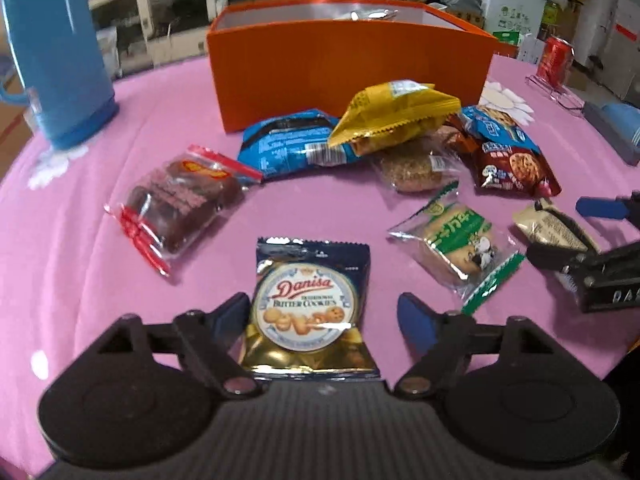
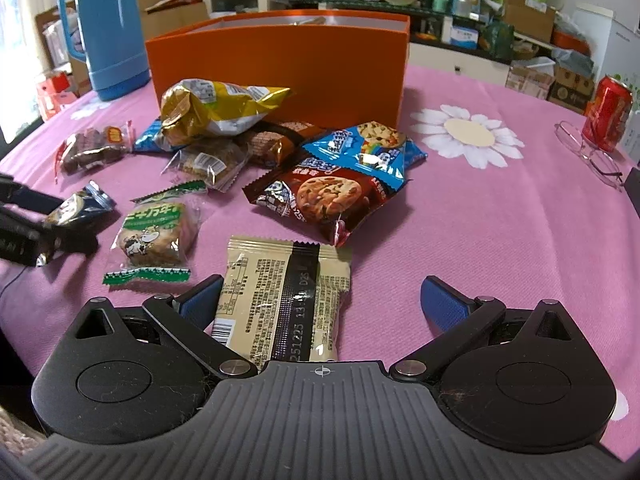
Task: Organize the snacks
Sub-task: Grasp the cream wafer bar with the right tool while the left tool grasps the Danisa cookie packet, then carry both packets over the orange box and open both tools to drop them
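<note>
A dark blue and gold Danisa butter cookies packet (image 1: 308,312) lies flat on the pink tablecloth between the fingers of my left gripper (image 1: 322,310). The jaws are open; the left pad is at the packet's edge and the right pad stands clear of it. My right gripper (image 2: 322,286) is open around a beige packet (image 2: 280,292), with a wide gap on its right side. Behind both lies a loose pile: a yellow bag (image 1: 396,114), a blue packet (image 1: 288,144), a chocolate chip cookie packet (image 2: 328,196) and a green-and-white biscuit pack (image 2: 154,236). The open orange box (image 1: 352,76) stands behind the pile.
A tall blue thermos (image 1: 56,52) stands at the far left of the table. A red can (image 2: 608,114) and a pair of glasses (image 2: 596,156) sit at the far right. A brown cake packet with red ends (image 1: 180,204) lies left of the pile.
</note>
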A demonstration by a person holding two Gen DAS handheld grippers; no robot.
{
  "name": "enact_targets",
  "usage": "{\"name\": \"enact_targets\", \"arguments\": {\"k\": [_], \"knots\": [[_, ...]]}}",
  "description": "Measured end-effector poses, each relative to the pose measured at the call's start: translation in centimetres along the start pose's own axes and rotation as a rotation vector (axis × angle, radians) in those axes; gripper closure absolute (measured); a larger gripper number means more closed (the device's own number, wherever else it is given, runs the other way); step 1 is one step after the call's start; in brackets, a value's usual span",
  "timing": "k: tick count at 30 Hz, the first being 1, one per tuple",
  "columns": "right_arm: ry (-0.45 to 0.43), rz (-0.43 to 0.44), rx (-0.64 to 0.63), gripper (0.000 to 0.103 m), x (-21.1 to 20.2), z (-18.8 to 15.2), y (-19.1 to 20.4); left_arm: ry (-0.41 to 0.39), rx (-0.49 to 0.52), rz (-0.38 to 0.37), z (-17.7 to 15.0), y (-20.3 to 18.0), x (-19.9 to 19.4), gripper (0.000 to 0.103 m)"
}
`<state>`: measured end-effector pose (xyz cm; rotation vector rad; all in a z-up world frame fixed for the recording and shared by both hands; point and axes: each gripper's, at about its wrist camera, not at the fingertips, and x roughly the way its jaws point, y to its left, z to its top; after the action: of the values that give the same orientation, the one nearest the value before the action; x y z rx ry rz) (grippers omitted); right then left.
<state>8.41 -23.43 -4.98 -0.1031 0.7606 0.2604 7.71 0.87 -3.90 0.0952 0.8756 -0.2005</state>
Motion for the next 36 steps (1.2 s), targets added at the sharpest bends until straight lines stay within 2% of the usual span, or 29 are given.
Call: {"name": "enact_targets", "arguments": {"k": [1,2,3,8,9,11,14,16,17,18,20,25,28,31,36], "knots": [[-0.006,0.001,-0.002,0.009,-0.1,-0.1,0.0,-0.002,-0.003,0.002,-0.1,0.1,0.0,0.017],[-0.010,0.002,-0.002,0.009,-0.1,-0.2,0.0,0.008,-0.012,-0.002,-0.2,0.4,0.2,0.006],[-0.013,0.003,-0.004,0.009,-0.2,-0.3,0.0,0.022,-0.020,-0.004,-0.3,0.6,0.6,0.001],[0.015,-0.001,-0.004,0.012,-0.5,0.2,0.1,-0.021,-0.008,-0.002,-0.9,0.6,0.3,0.001],[0.002,-0.004,-0.010,0.017,-0.8,0.2,0.4,-0.027,-0.009,-0.001,-0.9,0.6,0.3,0.001],[-0.024,-0.005,-0.051,0.016,-1.4,0.4,1.2,-0.032,-0.010,0.000,-0.9,0.7,0.5,0.001],[-0.004,-0.015,-0.086,0.021,-1.0,0.4,2.4,-0.045,-0.022,-0.006,-0.8,1.0,0.4,0.008],[0.015,0.016,-0.019,0.031,-0.6,0.3,1.8,-0.075,-0.026,-0.012,-0.8,1.3,0.1,0.030],[0.008,0.006,-0.004,0.040,-0.7,0.3,1.6,-0.087,-0.028,-0.016,-0.6,1.4,-0.1,0.050],[-0.003,0.002,-0.015,0.060,-0.9,0.3,1.6,-0.085,-0.035,-0.014,-0.5,1.6,-0.1,0.050],[-0.012,0.021,0.008,0.067,-1.3,0.2,1.5,-0.086,-0.087,-0.025,-0.5,2.4,-0.4,0.050],[-0.046,0.097,0.137,0.067,-3.3,-0.5,0.7,-0.155,-0.171,-0.070,0.2,3.8,-3.3,0.050],[-0.102,0.147,0.209,0.067,-5.5,0.1,0.3,-0.209,-0.193,-0.104,2.1,4.3,-5.2,0.050],[-0.175,0.177,0.206,0.067,-6.7,3.1,0.0,-0.262,-0.213,-0.117,5.5,5.0,-5.9,0.050],[-0.315,0.155,0.139,0.067,-5.2,11.5,-0.8,-0.323,-0.253,-0.106,12.2,5.9,-4.2,0.050]]}}
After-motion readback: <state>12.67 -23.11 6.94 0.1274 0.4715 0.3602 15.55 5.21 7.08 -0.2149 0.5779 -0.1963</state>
